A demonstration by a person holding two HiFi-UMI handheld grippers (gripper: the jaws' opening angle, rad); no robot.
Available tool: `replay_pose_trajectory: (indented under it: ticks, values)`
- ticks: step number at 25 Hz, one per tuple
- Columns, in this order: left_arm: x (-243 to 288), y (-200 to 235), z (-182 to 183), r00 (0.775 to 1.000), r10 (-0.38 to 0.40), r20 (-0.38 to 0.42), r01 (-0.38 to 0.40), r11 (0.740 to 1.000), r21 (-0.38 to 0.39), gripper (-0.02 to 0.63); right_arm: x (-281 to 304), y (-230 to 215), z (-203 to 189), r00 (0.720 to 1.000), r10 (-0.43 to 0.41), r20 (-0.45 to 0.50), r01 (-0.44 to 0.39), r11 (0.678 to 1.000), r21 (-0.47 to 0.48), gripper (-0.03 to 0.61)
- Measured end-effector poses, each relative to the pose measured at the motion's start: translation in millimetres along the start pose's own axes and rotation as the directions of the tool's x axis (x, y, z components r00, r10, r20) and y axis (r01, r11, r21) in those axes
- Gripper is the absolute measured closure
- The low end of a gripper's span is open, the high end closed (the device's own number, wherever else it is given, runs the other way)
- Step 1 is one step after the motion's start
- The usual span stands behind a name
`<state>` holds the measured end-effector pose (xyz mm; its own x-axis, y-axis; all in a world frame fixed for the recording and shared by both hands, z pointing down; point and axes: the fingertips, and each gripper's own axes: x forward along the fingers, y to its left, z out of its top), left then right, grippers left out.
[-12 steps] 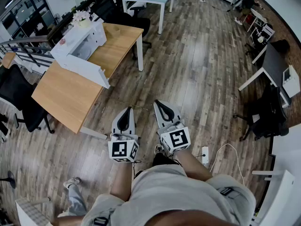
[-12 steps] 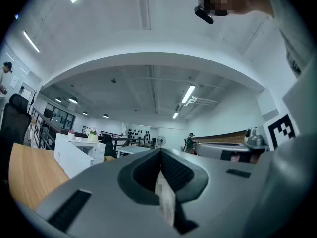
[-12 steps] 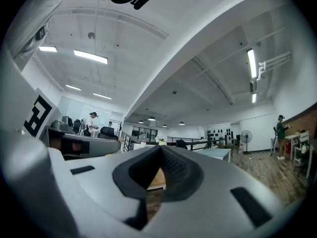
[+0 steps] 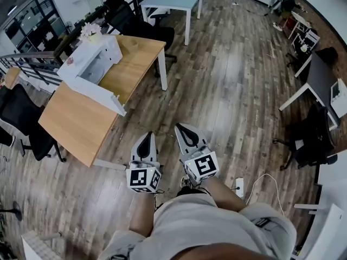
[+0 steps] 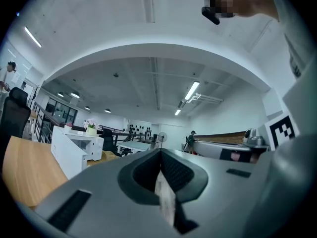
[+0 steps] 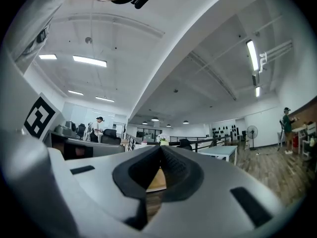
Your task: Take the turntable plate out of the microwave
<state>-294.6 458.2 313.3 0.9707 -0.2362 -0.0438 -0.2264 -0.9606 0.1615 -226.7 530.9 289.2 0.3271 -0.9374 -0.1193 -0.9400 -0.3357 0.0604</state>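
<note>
Hazard: I am holding left gripper (image 4: 145,141) and right gripper (image 4: 186,131) shut, empty, well apart from the microwave (image 4: 92,58) at the desk's (image 4: 76,118) far edge; its open door (image 4: 100,88) risks snagging them.

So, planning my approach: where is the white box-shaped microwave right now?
Head view, upper left: the white box-shaped microwave sits on the light wooden table, with its door open.

Open white microwave (image 4: 91,58) on wooden table (image 4: 76,123), well apart from left tool (image 4: 147,136) and right tool (image 4: 182,128).
</note>
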Motion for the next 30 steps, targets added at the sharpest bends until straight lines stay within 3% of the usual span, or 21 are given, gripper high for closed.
replay_pose_trajectory:
  ticks: [6, 16, 23, 30]
  values:
    - [41, -4, -8, 0.999, 0.034, -0.009, -0.034, 0.999, -0.012, 0.587, 14, -35, -7, 0.999, 0.041, 0.003, -0.041, 0.999, -0.004, 0.558]
    - [91, 2, -24, 0.997, 0.062, -0.053, -0.062, 0.998, -0.002, 0.561, 42, -88, -31, 1.000, 0.022, -0.011, -0.022, 0.998, 0.052, 0.551]
    - [149, 30, -32, 0.997, 0.051, -0.053, -0.052, 0.998, -0.018, 0.561, 91, -118, -47, 0.999, 0.022, -0.029, -0.020, 0.999, 0.041, 0.546]
    - [233, 80, -20, 0.999, 0.022, -0.042, -0.023, 0.999, -0.024, 0.561, 177, -152, -53, 0.999, 0.017, -0.035, -0.016, 1.000, 0.019, 0.532]
